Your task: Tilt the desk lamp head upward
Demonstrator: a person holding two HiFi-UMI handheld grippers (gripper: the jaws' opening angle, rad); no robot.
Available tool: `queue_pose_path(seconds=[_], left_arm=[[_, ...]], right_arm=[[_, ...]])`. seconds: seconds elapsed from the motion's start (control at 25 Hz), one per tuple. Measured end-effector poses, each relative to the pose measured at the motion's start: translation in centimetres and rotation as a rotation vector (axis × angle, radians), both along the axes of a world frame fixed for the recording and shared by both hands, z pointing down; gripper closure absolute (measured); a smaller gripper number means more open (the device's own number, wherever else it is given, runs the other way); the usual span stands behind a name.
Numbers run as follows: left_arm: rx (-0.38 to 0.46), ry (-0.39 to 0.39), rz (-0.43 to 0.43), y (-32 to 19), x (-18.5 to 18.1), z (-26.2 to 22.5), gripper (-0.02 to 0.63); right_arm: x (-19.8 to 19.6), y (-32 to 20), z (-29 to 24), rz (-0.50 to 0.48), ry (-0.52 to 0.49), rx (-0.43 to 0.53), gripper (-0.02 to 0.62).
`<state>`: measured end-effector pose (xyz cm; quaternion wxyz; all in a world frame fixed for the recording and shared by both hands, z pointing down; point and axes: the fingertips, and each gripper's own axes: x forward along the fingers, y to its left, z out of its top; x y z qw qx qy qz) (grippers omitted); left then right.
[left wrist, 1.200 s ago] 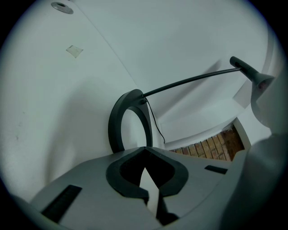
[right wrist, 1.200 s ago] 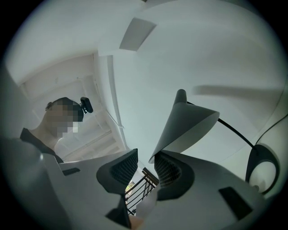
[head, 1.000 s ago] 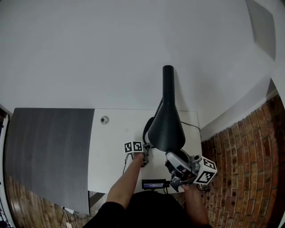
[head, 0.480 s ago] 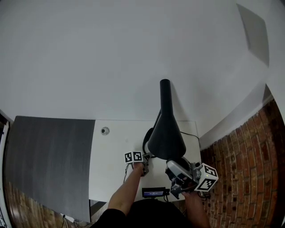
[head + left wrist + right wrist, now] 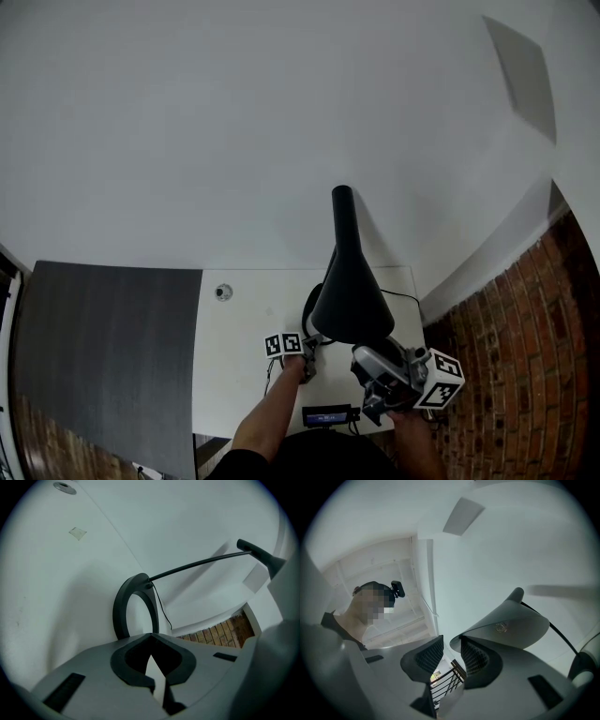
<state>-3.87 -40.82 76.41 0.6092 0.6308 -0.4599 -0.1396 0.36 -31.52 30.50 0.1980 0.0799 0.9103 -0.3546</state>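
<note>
The desk lamp (image 5: 349, 281) is seen standing at the far right corner of the white table (image 5: 244, 328), its black ring base (image 5: 123, 606) lying flat on the top. A thin stem (image 5: 197, 564) is carried from the ring up to the black cone-shaped lamp head (image 5: 511, 625), which is held high above the table's right edge.

The left gripper (image 5: 150, 637) is held just beside the ring base. Its jaws are pressed together at the tips, and nothing is pinched between them.

The right gripper (image 5: 451, 644) is raised under the lamp head with its jaws spread. The rim of the head is seen at the gap, right by the right-hand jaw.

A thin black cable (image 5: 403, 298) is laid toward the right edge. A small round fitting (image 5: 223, 292) is set near the far left corner.
</note>
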Motion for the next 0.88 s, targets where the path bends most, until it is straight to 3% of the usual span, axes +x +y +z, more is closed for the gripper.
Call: queue_pose_path(seconds=[0.88], left_arm=[[-0.001, -0.001, 0.001, 0.0, 0.0, 0.1, 0.597]], right_arm=[[-0.4, -0.4, -3.3, 0.007, -0.031, 0.068, 0.476]])
